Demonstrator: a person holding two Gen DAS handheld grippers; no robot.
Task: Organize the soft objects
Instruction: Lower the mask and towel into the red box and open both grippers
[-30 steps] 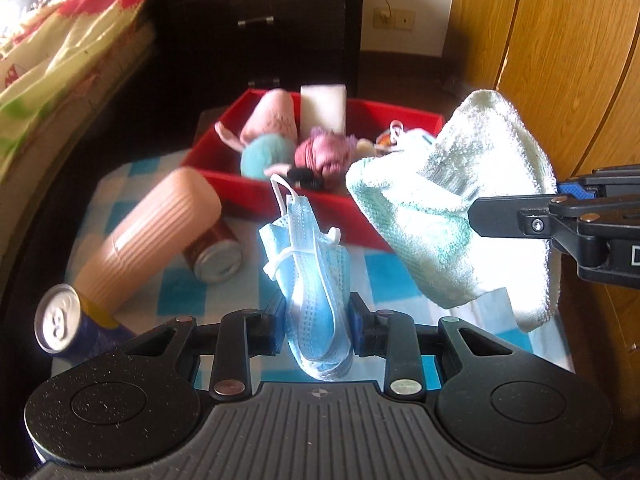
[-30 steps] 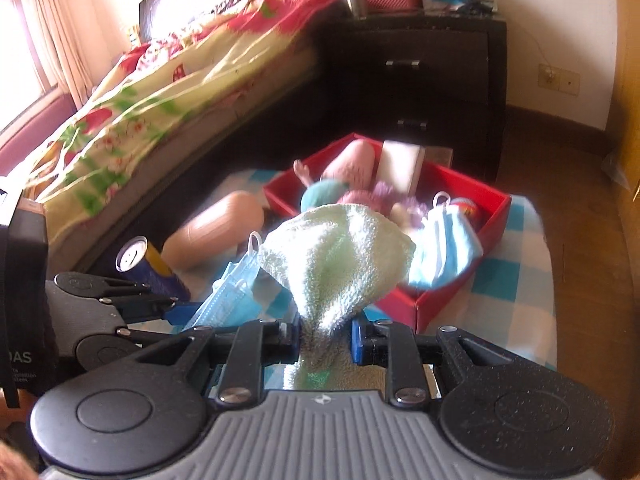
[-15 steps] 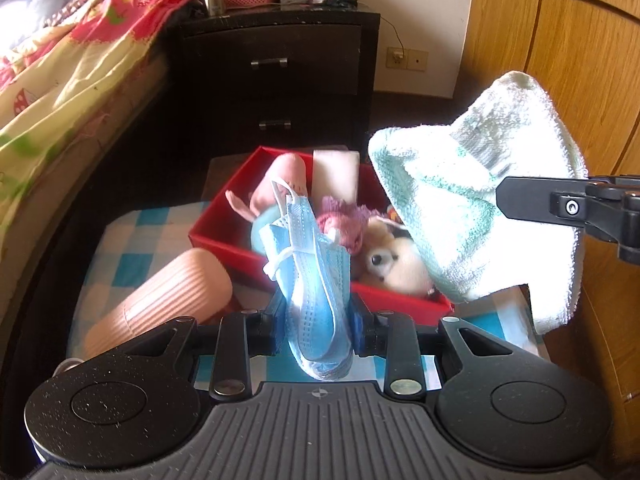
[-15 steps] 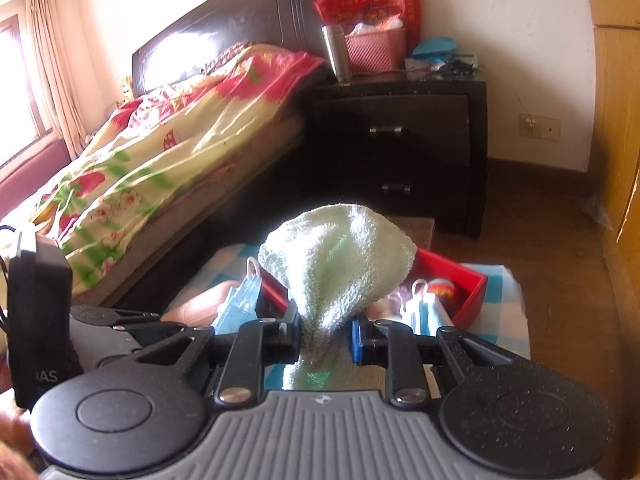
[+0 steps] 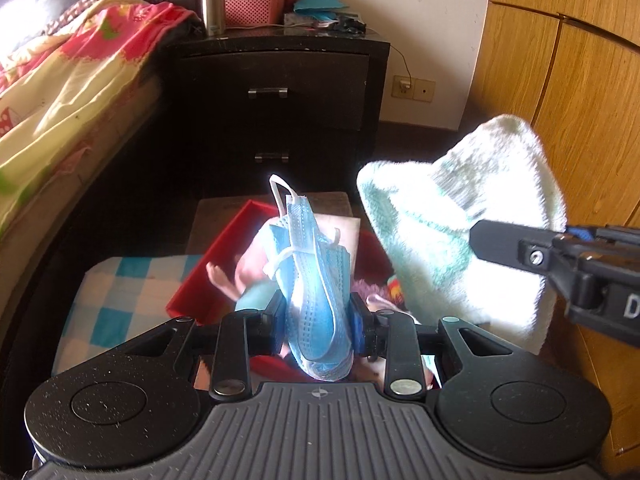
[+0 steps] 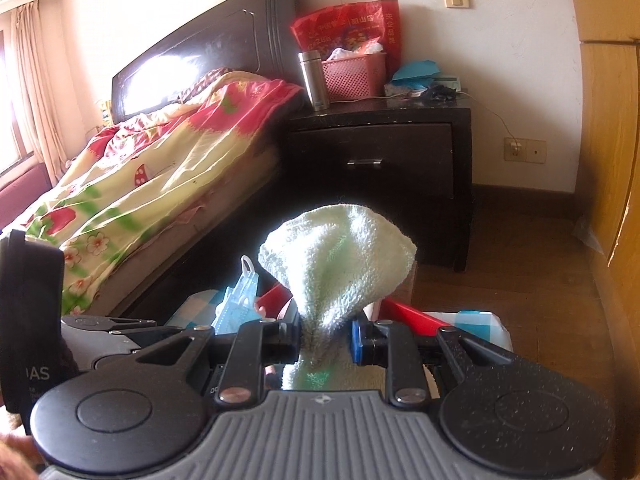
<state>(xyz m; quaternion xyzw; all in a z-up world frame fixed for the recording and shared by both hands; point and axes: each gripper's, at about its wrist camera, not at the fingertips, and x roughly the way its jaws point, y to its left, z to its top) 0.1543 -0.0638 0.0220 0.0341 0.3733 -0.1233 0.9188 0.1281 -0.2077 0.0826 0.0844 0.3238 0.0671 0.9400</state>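
Observation:
My left gripper (image 5: 318, 326) is shut on a blue face mask (image 5: 316, 280), which stands up between the pads with its white ear loops at the top. My right gripper (image 6: 326, 340) is shut on a pale green towel (image 6: 336, 256) that bunches above the jaws. In the left wrist view the towel (image 5: 452, 240) hangs at the right, in front of the right gripper's black finger (image 5: 516, 246). Below both grippers sits a red box (image 5: 218, 268) with soft toys inside, mostly hidden by the mask and towel. The right wrist view shows the mask (image 6: 240, 300) and the left gripper's body at lower left.
The red box rests on a blue-and-white checked cloth (image 5: 120, 292). A dark nightstand (image 5: 280, 92) with a steel flask and a pink basket stands behind. A bed with a flowered quilt (image 6: 160, 176) lies to the left, a wooden wardrobe (image 5: 568, 80) to the right.
Both grippers have risen and moved forward over the red box, each still holding its cloth item. The pink bottle and cans have dropped out of view; the nightstand looms larger.

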